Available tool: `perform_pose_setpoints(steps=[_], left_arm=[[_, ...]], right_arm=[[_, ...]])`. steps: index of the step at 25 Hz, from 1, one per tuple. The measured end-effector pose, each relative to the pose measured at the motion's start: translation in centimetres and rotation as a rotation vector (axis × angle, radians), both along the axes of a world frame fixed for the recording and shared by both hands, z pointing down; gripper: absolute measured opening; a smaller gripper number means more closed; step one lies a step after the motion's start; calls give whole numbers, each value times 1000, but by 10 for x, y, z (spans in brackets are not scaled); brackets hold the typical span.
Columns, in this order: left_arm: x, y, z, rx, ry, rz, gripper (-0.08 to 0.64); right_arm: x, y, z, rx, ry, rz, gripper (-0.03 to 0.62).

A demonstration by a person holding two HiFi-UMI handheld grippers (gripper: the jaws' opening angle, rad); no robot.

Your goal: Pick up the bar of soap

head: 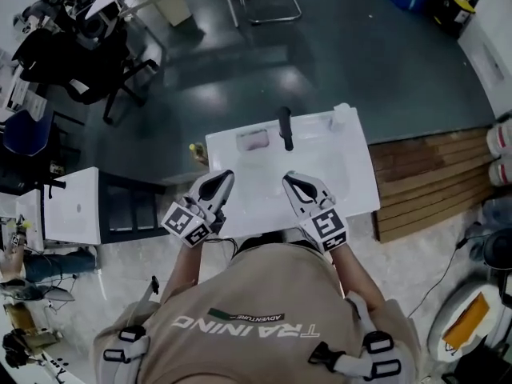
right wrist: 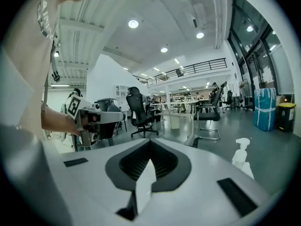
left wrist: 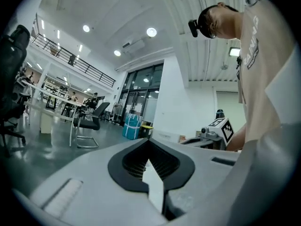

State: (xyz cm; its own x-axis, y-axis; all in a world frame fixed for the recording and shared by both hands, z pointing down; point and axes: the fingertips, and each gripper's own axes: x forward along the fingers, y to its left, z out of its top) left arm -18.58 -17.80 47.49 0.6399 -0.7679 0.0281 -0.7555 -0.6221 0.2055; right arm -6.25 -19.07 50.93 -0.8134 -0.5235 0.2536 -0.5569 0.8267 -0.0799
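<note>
A pinkish bar of soap (head: 254,139) lies in a recessed dish at the back left of the white washbasin (head: 356,186). My left gripper (head: 226,177) hovers over the basin's front left, a short way nearer than the soap, its jaws shut with nothing between them. At the front right, my right gripper (head: 289,178) is also shut and empty. Both point toward the far side, tilted upward. The left gripper view shows its closed jaws (left wrist: 149,143) and the other gripper's marker cube (left wrist: 221,128). The soap is hidden in both gripper views. The right gripper (right wrist: 150,143) looks out over the room.
A black faucet (head: 286,126) stands at the basin's back middle. A white spray bottle (head: 342,115) sits at the back right corner, also visible as the spray bottle (right wrist: 242,157). A small yellow-topped item (head: 194,150) is at the basin's left edge. Office chairs (head: 80,62) stand beyond.
</note>
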Motion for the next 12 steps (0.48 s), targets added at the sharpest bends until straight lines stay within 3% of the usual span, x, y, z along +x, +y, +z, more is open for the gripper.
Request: perform_pose_setpoints(steps=[6, 12], left_arm=[[-33, -34, 30, -56, -13, 31, -7], [-38, -60, 60, -102, -56, 64, -7]], right_arm=[[-23, -25, 1, -15, 39, 100, -3], [-38, -41, 7, -9, 41, 127, -3]])
